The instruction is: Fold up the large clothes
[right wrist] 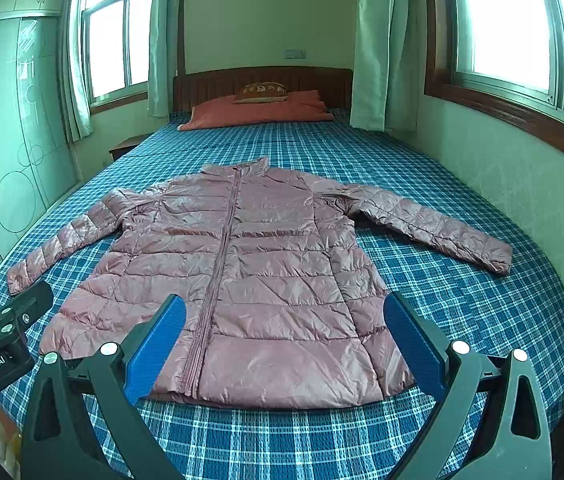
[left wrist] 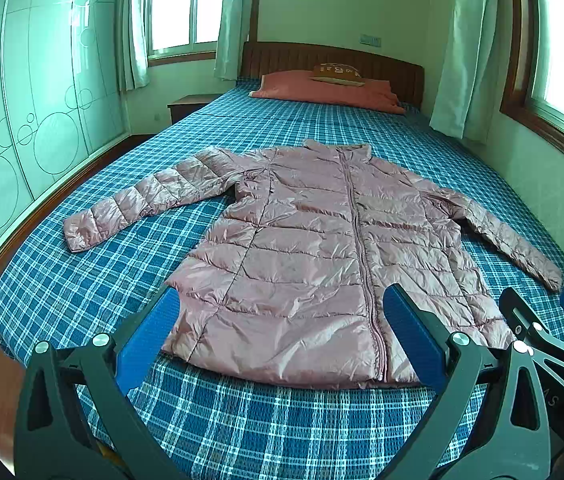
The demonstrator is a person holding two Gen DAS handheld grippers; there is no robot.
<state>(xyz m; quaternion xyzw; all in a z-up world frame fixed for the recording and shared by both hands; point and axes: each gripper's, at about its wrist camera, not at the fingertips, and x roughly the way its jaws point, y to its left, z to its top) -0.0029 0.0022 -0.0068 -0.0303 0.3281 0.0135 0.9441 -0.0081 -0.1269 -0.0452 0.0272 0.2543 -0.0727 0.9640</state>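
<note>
Right now I am holding both claws above the foot edge of a bed (left wrist: 81,280), looking along it toward the headboard. A pink quilted puffer jacket (left wrist: 314,248) lies flat on the blue checked bedspread, front side up and zipped, in the middle of the bed. Its long axis runs straight away from me: the hem lies nearest the foot edge, the collar points toward the headboard and a pink pillow (left wrist: 322,88) there. One sleeve reaches out toward the left edge of the bed, the other toward the right edge, both angled slightly back toward me.

My left claw (left wrist: 282,332) is spread wide and holds nothing. It hangs over the hem on the left half of the jacket, with the zipper (left wrist: 358,240) just inside its right finger. My right claw (right wrist: 286,336) is likewise spread wide and empty, and hangs over the hem on the right half. Neither seems to touch the fabric, though I cannot be certain.

No fold has been made yet, as I judge it. The left sleeve cuff (left wrist: 81,232) lies nearer my left claw, and the right sleeve cuff (right wrist: 490,256) nearer my right, so each claw would reach forward and outward for its own side.
</note>
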